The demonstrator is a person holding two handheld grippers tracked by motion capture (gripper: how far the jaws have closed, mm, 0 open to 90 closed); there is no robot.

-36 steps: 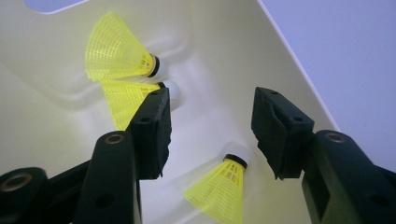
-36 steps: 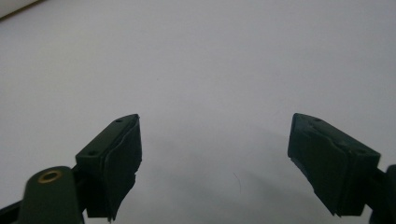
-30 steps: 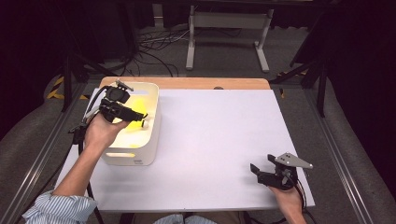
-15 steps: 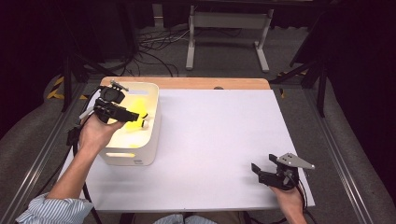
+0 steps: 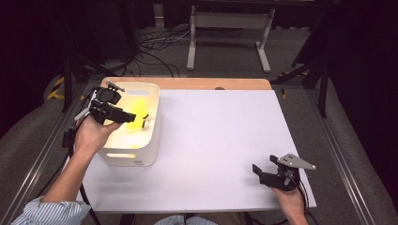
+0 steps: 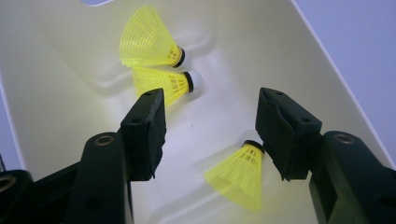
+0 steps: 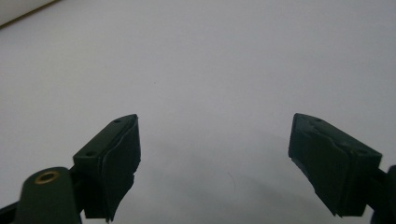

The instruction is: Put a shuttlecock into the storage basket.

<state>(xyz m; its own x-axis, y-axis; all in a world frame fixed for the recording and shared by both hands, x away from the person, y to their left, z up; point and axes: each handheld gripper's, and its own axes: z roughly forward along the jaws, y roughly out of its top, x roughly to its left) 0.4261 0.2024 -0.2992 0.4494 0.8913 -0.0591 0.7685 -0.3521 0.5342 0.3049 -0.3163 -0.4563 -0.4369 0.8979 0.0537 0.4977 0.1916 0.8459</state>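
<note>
From above, the left gripper [image 5: 143,118] hangs over the cream plastic bin [image 5: 141,157], and the hand and gripper body hide much of the inside; just a patch of yellow shuttlecock [image 5: 136,112] peeks out beside the jaw tips, and a dark mark low on the bin's front wall is too small to read. Far off on the smooth white table [image 5: 211,140], the right gripper [image 5: 259,172] rests with jaws apart. In the left gripper view, the jaws stand well apart, gripping nothing; three yellow mesh-skirted shuttlecocks lie on the glossy floor, one [image 6: 238,172] low by the right-hand jaw, its cork hidden behind it, two [image 6: 163,81] stacked beyond the left-hand jaw. In the right gripper view, jaws wide open over bare matte white.
</note>
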